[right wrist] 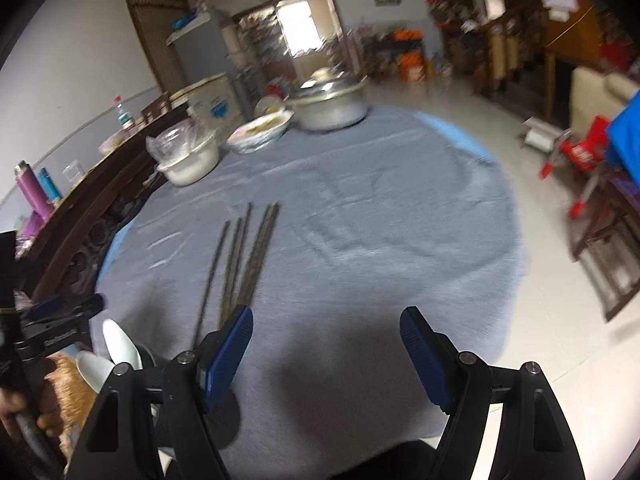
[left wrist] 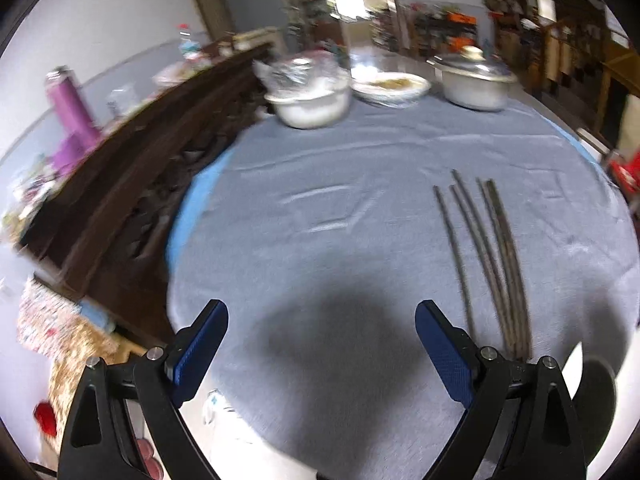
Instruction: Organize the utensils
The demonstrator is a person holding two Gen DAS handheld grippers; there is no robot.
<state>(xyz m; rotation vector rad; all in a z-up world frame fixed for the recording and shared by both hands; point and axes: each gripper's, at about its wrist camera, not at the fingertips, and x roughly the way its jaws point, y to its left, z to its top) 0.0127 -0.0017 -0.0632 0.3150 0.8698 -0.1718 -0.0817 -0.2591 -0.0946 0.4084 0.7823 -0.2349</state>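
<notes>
Both grippers hang wide open and empty: the left gripper (left wrist: 320,328) and the right gripper (right wrist: 326,332). The dark thin chopsticks (left wrist: 486,256) lie fanned on the grey cloth (left wrist: 340,184), between the two grippers. I judge picking has not begun; next needs a narrow pinch. Beyond stand a white bowl (left wrist: 310,104) and a metal pot (left wrist: 476,84).

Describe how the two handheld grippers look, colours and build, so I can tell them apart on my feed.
They look identical: the left gripper and right gripper each have two black plastic linkage arms with silver pivot screws, ending in dark blue textured pads. No cables are visible; white lettering on the left gripper's body is unreadable.
</notes>
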